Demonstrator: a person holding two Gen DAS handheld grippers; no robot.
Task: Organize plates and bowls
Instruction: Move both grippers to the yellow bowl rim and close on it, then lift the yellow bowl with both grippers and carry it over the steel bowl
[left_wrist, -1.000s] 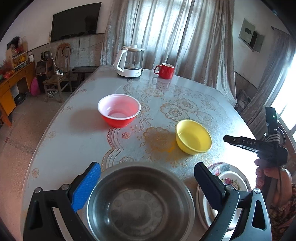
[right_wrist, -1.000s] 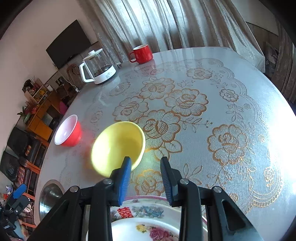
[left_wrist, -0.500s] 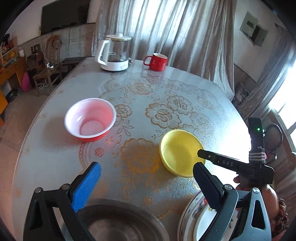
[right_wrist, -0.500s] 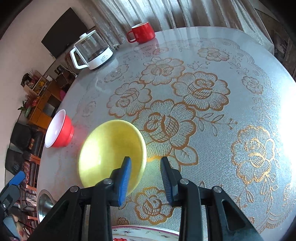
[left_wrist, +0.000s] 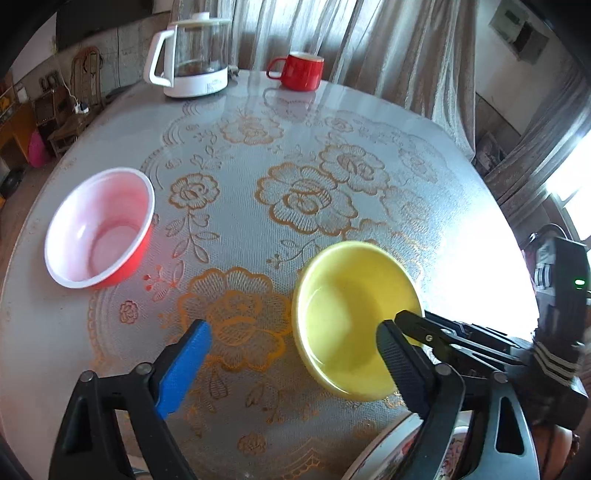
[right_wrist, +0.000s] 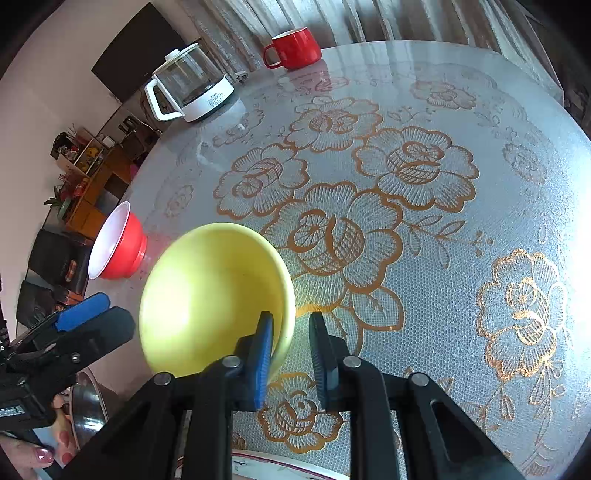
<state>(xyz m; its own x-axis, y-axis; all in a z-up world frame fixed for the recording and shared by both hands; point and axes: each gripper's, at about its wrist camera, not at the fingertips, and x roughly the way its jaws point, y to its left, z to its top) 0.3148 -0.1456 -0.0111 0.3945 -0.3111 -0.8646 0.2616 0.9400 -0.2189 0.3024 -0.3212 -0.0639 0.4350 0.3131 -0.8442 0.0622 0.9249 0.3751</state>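
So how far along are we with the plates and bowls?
Nothing looks stacked yet: the red bowl, steel bowl and floral plate sit separately. In hand: the right gripper straddles the yellow bowl at its rim, jaws just closing, outer pad seemingly not yet touching. The left gripper is empty, its jaws also just closing. Left: lift the yellow bowl, then gather the rest.

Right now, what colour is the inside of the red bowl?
The red bowl is pale pinkish white inside, seen best in the left wrist view.
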